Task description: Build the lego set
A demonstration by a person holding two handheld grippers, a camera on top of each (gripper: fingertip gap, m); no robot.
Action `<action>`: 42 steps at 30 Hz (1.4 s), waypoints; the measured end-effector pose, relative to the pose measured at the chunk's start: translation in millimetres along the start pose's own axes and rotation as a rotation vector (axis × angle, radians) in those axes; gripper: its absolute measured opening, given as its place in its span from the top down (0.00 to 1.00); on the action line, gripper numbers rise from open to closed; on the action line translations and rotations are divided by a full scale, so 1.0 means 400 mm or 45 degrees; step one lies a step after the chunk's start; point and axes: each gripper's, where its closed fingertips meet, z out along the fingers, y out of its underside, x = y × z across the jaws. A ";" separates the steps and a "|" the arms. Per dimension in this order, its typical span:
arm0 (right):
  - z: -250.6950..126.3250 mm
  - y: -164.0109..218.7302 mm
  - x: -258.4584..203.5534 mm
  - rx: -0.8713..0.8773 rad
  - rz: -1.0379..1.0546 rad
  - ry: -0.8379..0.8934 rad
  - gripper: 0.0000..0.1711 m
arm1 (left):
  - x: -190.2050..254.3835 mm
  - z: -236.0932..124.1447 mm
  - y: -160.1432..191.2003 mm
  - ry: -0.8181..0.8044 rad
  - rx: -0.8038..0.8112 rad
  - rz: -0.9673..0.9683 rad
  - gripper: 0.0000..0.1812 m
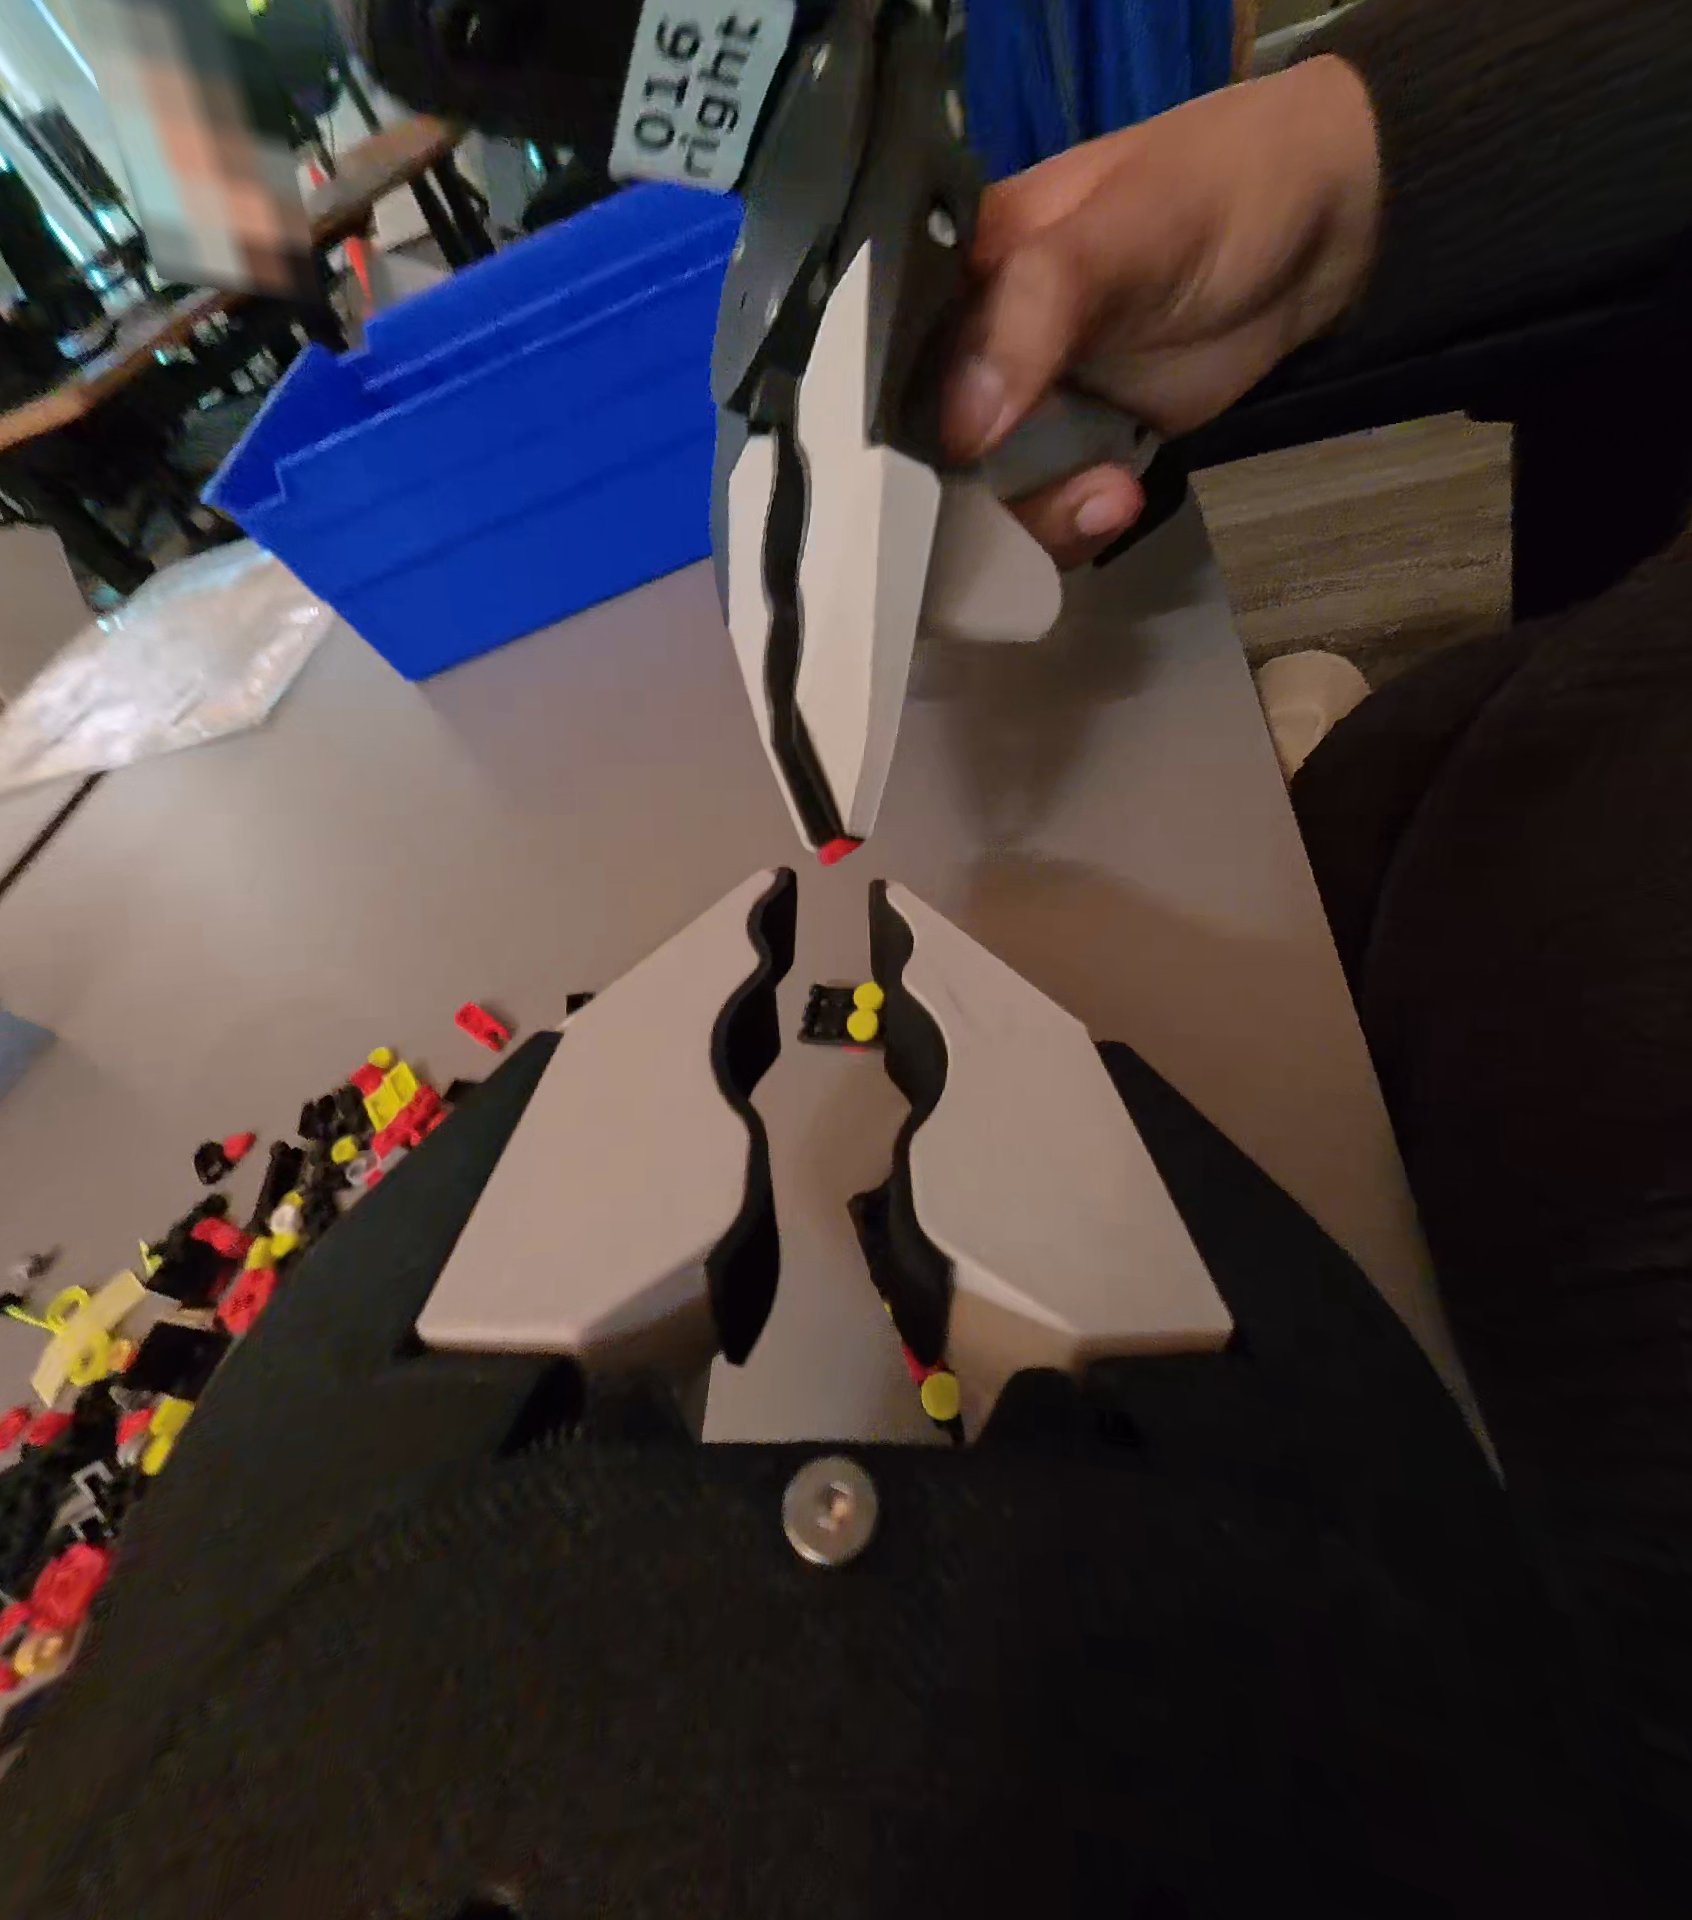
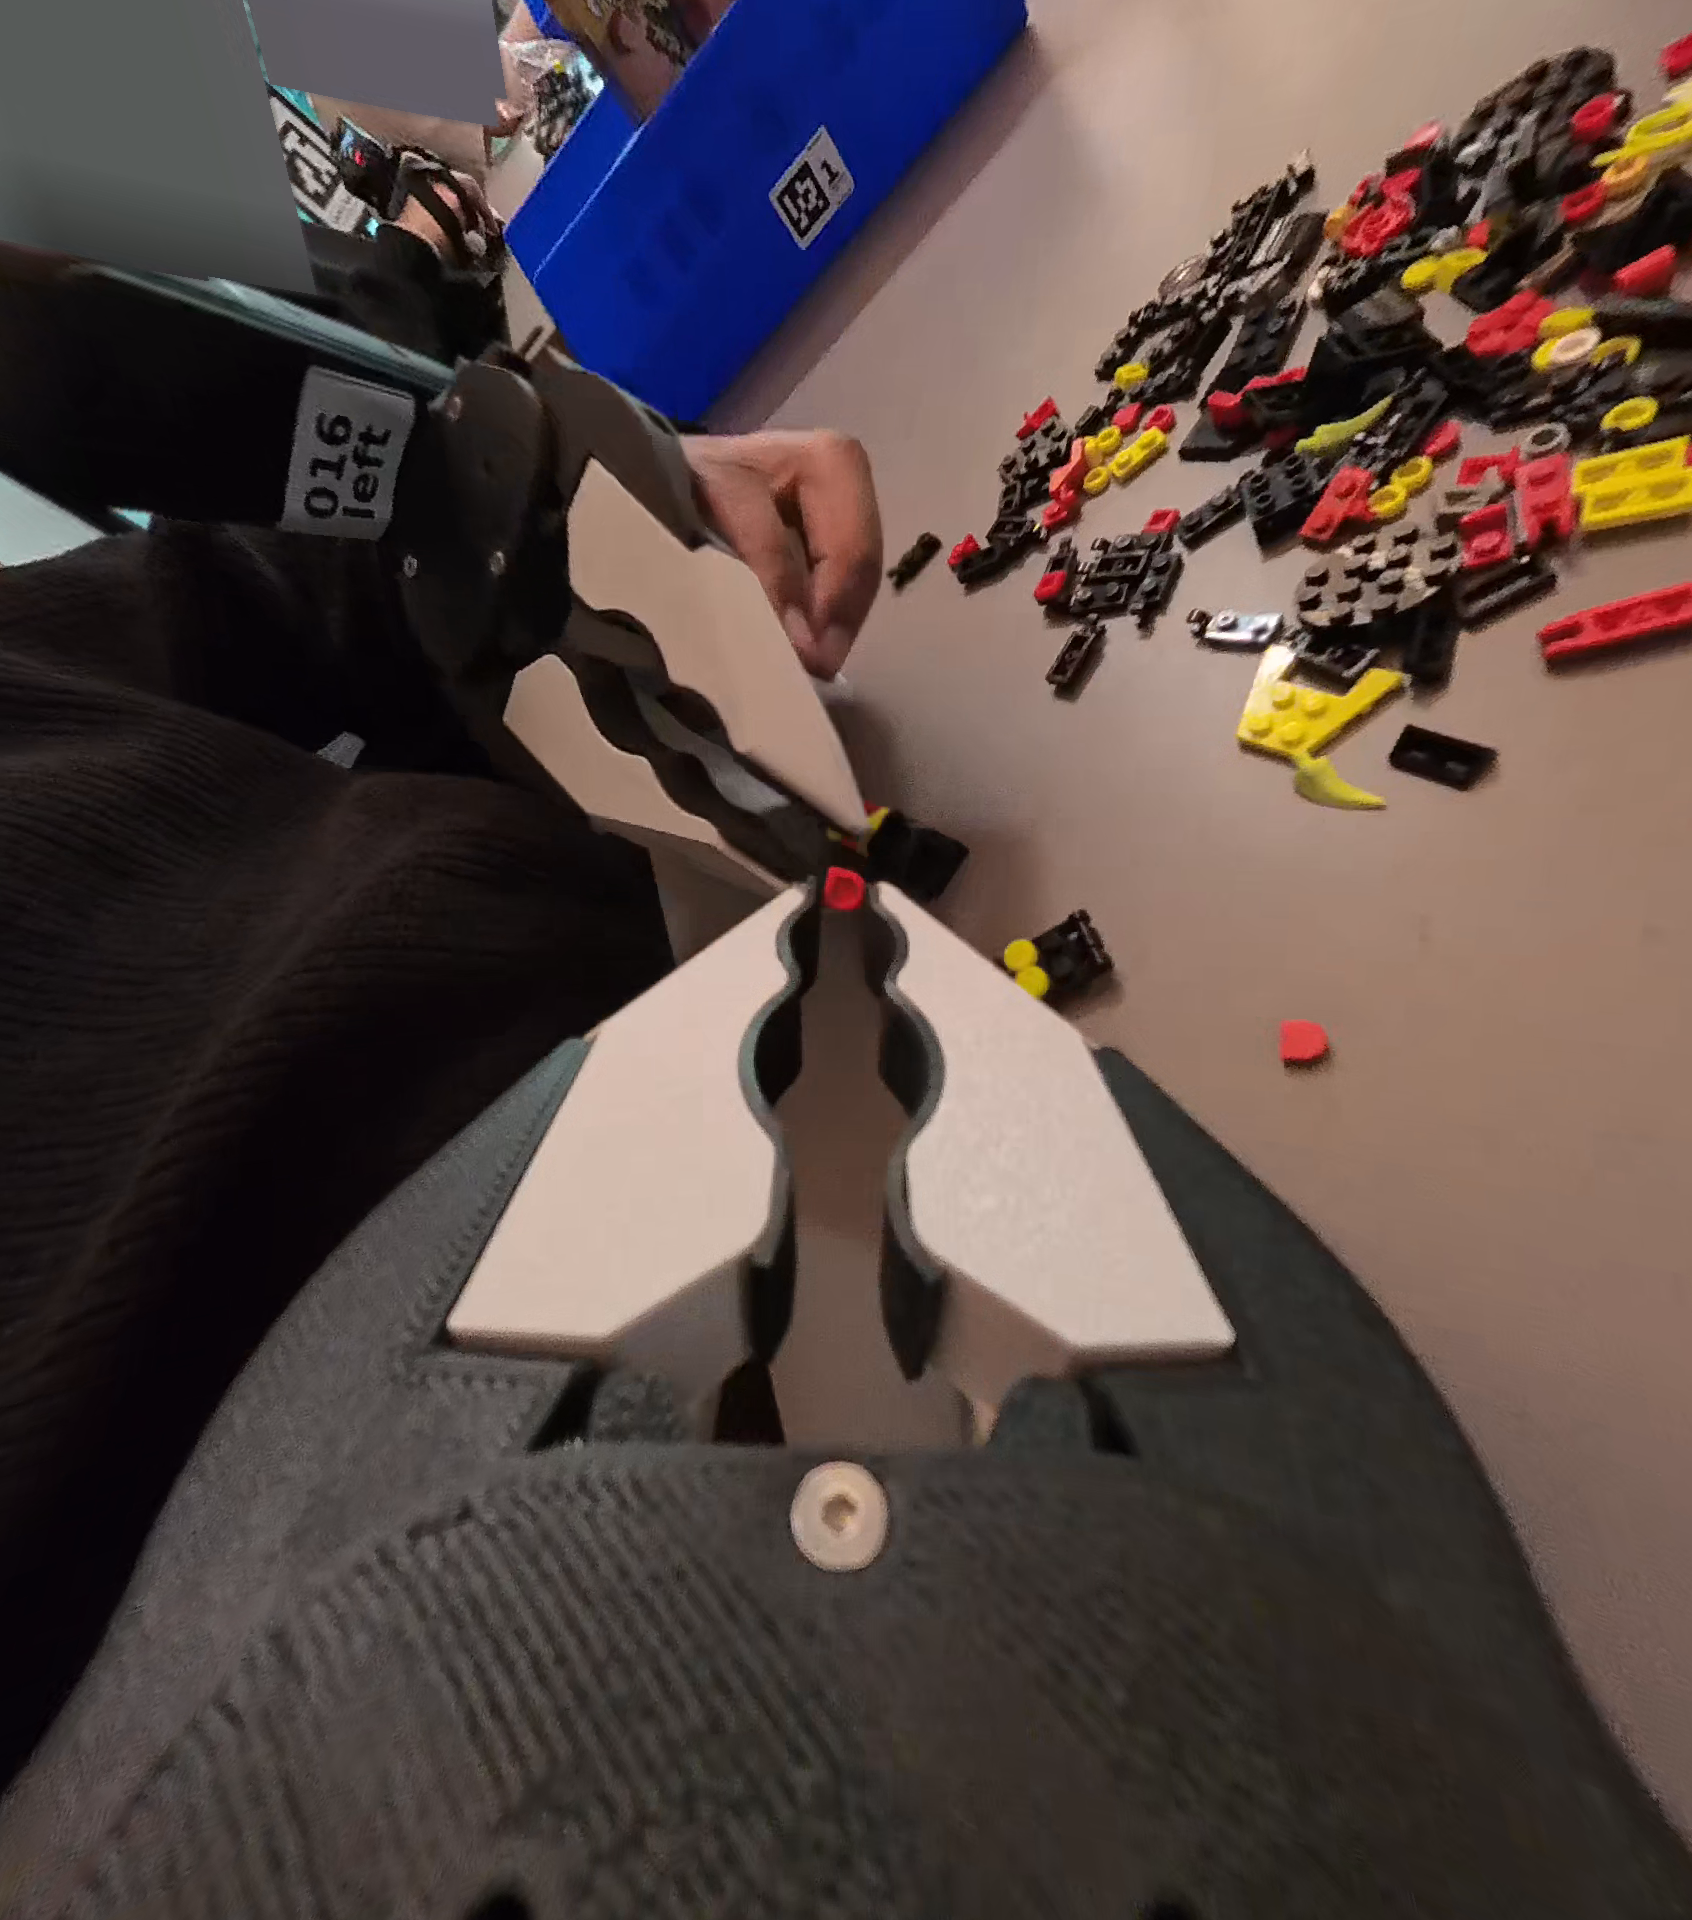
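Your right gripper [image 2: 843, 896] pinching a small red stud [image 2: 843, 890], left gripper [image 1: 831, 885] parted and empty, black-and-yellow piece [image 2: 1060, 954] beside it, spare red piece [image 2: 1303, 1042] only in right view, grey table [image 1: 468, 831], blue plastic bin [image 1: 499, 457].

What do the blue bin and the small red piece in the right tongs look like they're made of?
Blue bin: looks like moulded plastic, with a smooth, slightly glossy wall and stepped ridges. Small red piece: probably hard plastic too, uniform bright red with crisp edges, pinched at the tips of the right tongs; too small to judge its finish.

Each tongs body bears a printed label [image 1: 696, 94], and the blue bin [image 2: 717, 208] a coded sticker [image 2: 811, 187]
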 end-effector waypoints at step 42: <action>-0.004 -0.094 -0.011 -0.042 -1.236 0.963 0.95 | -0.086 -0.024 -0.055 0.410 0.354 -1.497 1.00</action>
